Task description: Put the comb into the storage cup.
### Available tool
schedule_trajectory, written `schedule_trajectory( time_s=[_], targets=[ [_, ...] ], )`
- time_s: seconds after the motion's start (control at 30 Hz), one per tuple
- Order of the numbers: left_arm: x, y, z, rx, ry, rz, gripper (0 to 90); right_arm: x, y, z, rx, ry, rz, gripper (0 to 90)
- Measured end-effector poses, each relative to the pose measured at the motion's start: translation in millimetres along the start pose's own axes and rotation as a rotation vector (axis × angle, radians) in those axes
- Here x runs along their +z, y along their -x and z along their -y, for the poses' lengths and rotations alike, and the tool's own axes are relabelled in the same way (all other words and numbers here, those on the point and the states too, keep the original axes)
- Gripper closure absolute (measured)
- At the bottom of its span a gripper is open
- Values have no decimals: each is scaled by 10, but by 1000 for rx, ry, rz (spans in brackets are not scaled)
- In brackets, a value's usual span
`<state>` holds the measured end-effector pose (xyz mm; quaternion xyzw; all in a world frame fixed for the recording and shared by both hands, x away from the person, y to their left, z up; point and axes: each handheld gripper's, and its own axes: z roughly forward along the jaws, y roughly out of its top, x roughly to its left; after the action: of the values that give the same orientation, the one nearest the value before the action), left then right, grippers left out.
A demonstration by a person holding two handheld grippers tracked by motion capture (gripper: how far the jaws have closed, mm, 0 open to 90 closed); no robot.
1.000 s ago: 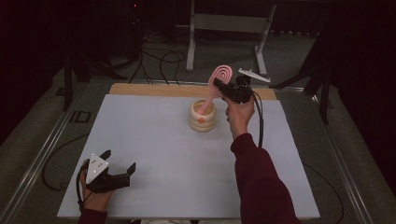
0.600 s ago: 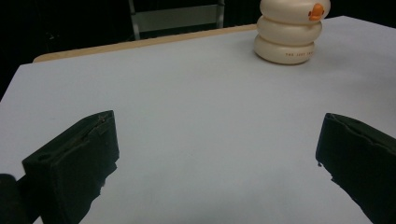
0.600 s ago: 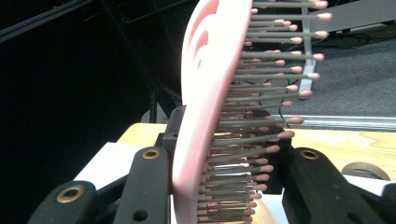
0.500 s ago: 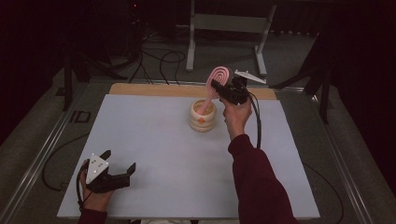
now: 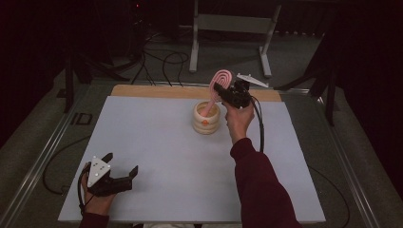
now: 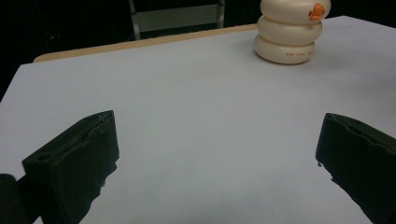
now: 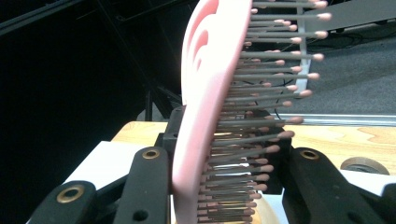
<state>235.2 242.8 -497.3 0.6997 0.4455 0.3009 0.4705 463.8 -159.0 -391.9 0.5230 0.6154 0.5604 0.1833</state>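
Right gripper (image 5: 219, 91) is closed on a pink hairbrush (image 5: 217, 88), held up over the far middle of the white table (image 5: 157, 137). The jaws clamp the brush across its back and bristle side, low on the head; in the right gripper view the brush (image 7: 212, 93) stands nearly upright between the two black jaws, bristles pointing right. Its handle slants down into the mouth of a cream ribbed holder (image 5: 206, 118) with an orange mark, directly below and left of the gripper. Left gripper (image 5: 124, 167) rests at the near left corner, jaws wide apart, nothing between them, well apart from the holder (image 6: 289, 35).
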Motion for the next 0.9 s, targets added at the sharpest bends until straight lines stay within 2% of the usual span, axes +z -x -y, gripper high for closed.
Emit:
schedule_trajectory(
  time_s=[0.9],
  targets=[
    [-4,-1,-1,1,1,-1,0,73,-29,161,15,-18,9,640]
  ],
)
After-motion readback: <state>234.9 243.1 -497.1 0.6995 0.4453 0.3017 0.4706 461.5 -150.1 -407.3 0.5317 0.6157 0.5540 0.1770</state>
